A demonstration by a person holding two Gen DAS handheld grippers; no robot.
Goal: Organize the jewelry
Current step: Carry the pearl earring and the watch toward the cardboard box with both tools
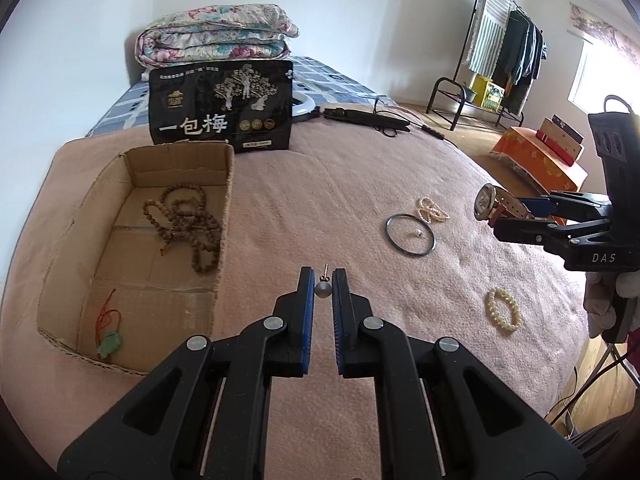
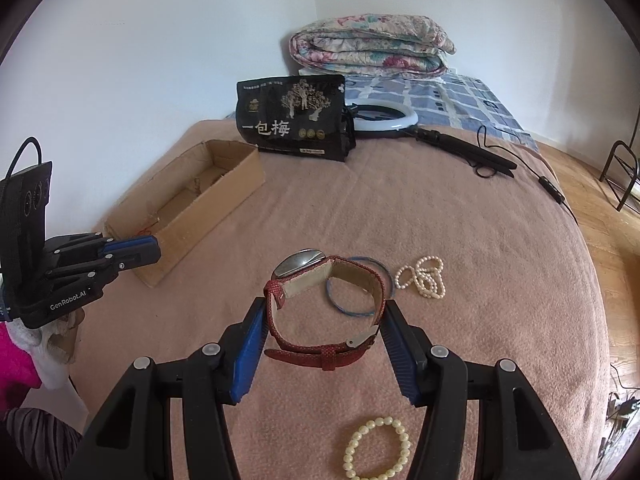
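While the big pink blanket (image 1: 360, 184) covers the bed, the brown cardboard box (image 1: 132, 248) sits at about nine o'clock in the left view, with wooden beads (image 1: 188, 224) and a little green charm (image 1: 109, 345) on a red string already inside. At about two o'clock the right gripper (image 2: 324, 320) holds up the red watch (image 2: 320, 300); its jaws are wide and press on the two sides of the strap loop. Near three o'clock lie a dark bangle (image 1: 410, 236) and a pile of small pearls (image 1: 432, 210), and a pearl bracelet (image 1: 504, 310) rests lower, near four o'clock. Smallest of all is the grey ball earring (image 1: 323, 288), right between the narrow jaws of the left gripper (image 1: 323, 290); I cannot tell if they touch it yet. It is tiny and round, so it could pop out or roll when squeezed. The watch loop is bendy, so it could slip and drop before it gets to the box.
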